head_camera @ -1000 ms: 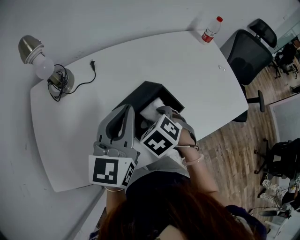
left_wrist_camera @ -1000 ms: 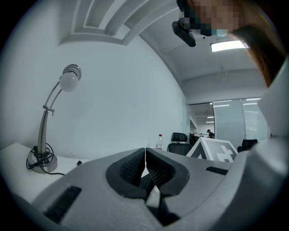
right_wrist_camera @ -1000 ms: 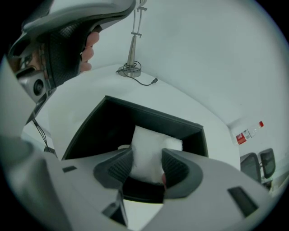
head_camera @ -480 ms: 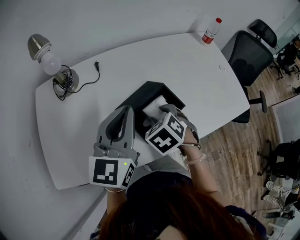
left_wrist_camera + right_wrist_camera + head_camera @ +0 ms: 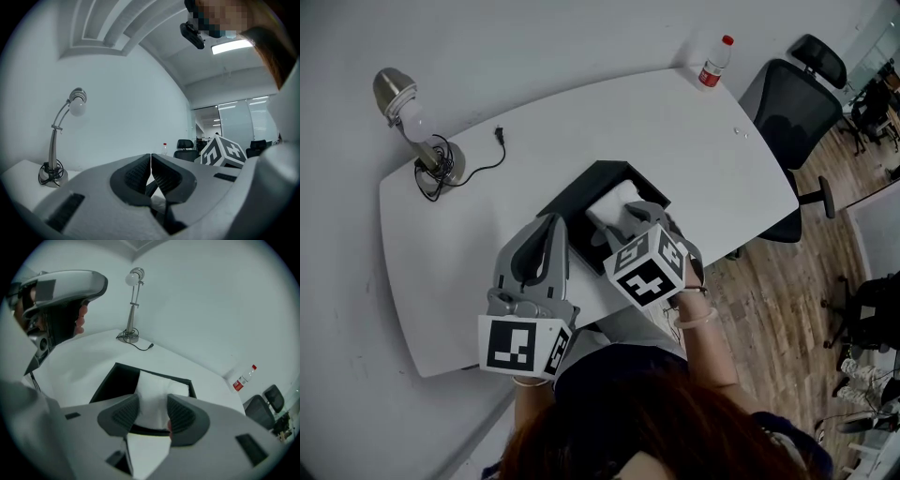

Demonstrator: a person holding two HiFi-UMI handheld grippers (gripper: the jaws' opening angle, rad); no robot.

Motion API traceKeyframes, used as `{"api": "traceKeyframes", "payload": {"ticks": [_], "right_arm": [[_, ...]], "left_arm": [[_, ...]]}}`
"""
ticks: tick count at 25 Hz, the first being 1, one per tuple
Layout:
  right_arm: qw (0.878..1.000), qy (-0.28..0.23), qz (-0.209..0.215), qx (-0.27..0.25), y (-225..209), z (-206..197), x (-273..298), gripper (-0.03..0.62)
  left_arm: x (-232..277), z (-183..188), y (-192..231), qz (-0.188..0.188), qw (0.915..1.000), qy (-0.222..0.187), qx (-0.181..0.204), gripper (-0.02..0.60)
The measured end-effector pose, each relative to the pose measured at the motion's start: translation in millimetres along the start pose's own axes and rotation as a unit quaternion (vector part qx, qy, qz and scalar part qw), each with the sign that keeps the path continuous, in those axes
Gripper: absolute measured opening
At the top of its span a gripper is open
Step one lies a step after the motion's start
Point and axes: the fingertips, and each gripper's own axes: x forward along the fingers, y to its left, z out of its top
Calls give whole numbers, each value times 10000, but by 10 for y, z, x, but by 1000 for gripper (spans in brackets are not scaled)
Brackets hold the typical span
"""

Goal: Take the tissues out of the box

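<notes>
An open black box (image 5: 581, 190) sits mid-table, with a stack of white tissues (image 5: 615, 201) at its right end. My right gripper (image 5: 630, 217) reaches in from the near side. In the right gripper view the tissues (image 5: 152, 390) fill the gap of that gripper (image 5: 152, 414), and both pads press on their sides above the box (image 5: 110, 380). My left gripper (image 5: 551, 225) rests beside the box's near-left wall. Its jaws (image 5: 150, 161) meet tip to tip with nothing between them.
A desk lamp (image 5: 417, 127) with its coiled cable and plug (image 5: 499, 133) stands at the table's far left. A red-labelled bottle (image 5: 712, 64) stands at the far right corner. Beyond the table's right edge are an office chair (image 5: 789, 103) and wooden floor.
The right gripper's marker cube has shifted right and tilted, and more of the white tissue stack shows above the box. The left gripper has stayed put.
</notes>
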Motion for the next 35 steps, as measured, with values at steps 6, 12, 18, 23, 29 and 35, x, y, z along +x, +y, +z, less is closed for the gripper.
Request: {"api": "traceKeyframes", "payload": {"ticks": [6,12,18,23,29,35], "right_arm": [[9985,-464,-259,134,11,101,-176,204],[9949,-808,-517,299,22,175,-375,202],[9899,-1127,-751,409,55,229,-567,201],[9848,-1379,-948,458,72,282,-752,199],[9800,-1565,-1104,529,78,318,-937,199],[9770,-1702,-1159,561,88,297,-1050,198]], "left_arm": [[-203,70,-39,16,9999,-57,106,26],[-434,115,-44,76,9998,-112,170,26],[-624,126,-96,65,9996,-150,210,26],[-751,147,-139,31,9995,-206,238,26],[-798,189,-186,-38,9993,-267,250,26],[-791,195,-242,-65,9992,-305,261,26]]}}
